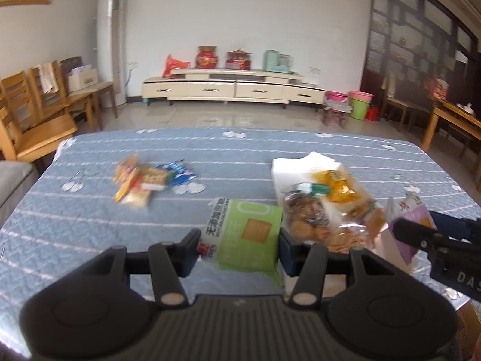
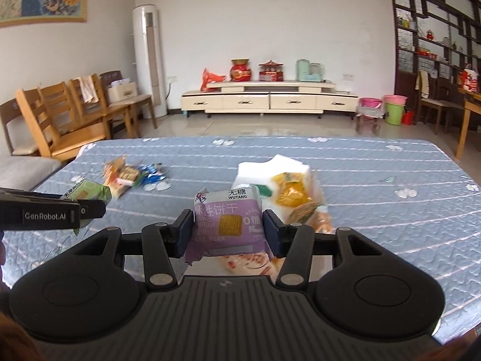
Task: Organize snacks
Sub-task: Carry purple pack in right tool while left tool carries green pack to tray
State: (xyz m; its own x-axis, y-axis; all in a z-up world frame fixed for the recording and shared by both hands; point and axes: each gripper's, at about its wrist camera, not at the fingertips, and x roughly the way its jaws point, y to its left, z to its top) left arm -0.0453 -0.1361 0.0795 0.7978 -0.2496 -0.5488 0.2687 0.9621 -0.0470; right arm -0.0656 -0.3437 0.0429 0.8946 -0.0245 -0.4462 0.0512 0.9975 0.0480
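My left gripper is shut on a green biscuit packet, held above the blue tablecloth. My right gripper is shut on a purple biscuit packet, also above the table. In the left wrist view the right gripper and purple packet show at the right. In the right wrist view the left gripper and green packet show at the left. A white tray holds a yellow packet and cookie bags.
A loose pile of small snack packets lies left of centre on the table; it also shows in the right wrist view. Wooden chairs stand to the left. A TV cabinet lines the far wall.
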